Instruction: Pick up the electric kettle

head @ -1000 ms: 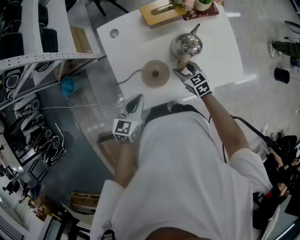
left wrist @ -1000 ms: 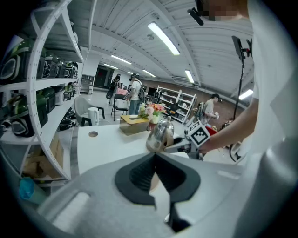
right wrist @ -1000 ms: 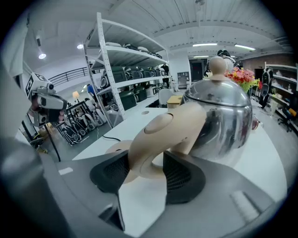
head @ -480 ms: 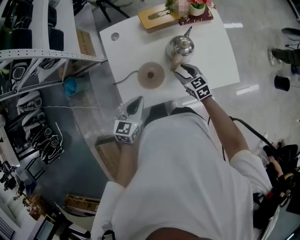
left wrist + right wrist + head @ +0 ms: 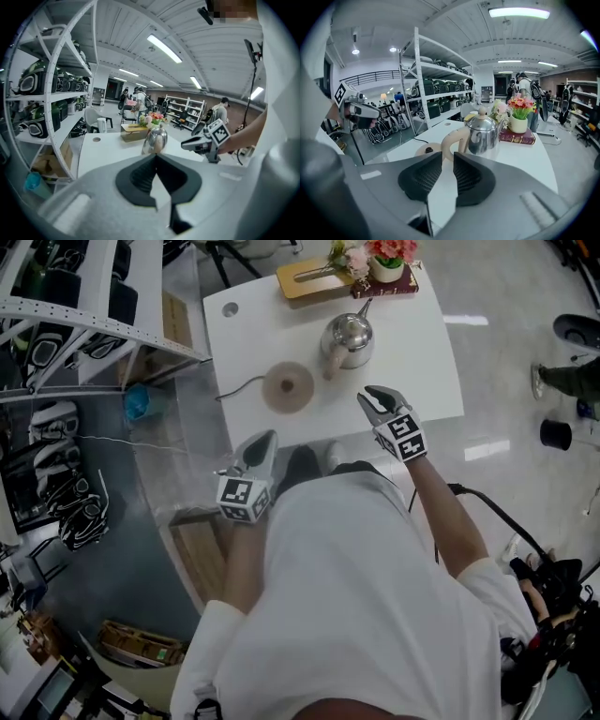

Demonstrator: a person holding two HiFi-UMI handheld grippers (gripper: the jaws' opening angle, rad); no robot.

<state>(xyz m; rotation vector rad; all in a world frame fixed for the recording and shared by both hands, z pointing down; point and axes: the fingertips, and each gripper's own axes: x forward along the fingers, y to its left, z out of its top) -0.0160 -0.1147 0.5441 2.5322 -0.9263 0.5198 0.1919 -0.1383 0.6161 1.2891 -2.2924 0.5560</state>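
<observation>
Kettle [image 5: 348,334] lies far-left of nearer right gripper [image 5: 366,396], handle [image 5: 331,360] toward it; jaws just narrowed, empty; left gripper [image 5: 265,437] clenched

Ahead of the left gripper [image 5: 156,157], its own body hides the foot of the kettle [image 5: 154,139] and the table under it. Beyond the right gripper [image 5: 447,157], whose jaws have just been closing with nothing between them, the jaw tips cover part of the round base [image 5: 426,150] and the lower end of the kettle's handle. The print on the book [image 5: 516,137] is too small to read.
</observation>
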